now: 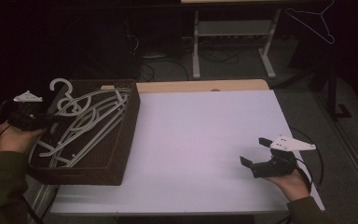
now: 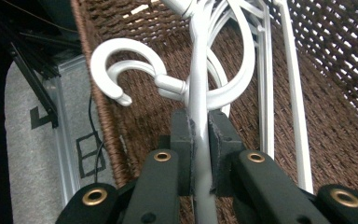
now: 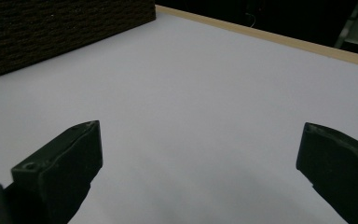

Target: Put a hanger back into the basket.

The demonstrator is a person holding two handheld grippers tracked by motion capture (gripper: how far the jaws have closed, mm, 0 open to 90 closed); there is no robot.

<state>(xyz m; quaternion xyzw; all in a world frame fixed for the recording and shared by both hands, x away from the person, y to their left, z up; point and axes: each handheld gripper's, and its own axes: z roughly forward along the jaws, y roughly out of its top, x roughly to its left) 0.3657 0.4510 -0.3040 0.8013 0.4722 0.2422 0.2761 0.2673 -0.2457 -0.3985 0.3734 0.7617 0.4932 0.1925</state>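
Left gripper (image 2: 200,140) clamped on hanger (image 2: 199,79) in the basket (image 1: 126,135), right gripper (image 3: 200,163) wide open beside it; lifting risks snagging tangled neighbours.

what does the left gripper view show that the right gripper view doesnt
The left gripper view shows the left gripper with its jaws shut on the bar of a white hanger, the hanger's hook curling to the left, more white hangers behind it, and the woven inside of the brown basket.

The right gripper view shows the right gripper with its jaws wide apart and nothing between them, above the bare white table top with its wooden far edge.

Both show the basket: the right gripper view sees its outer wall.
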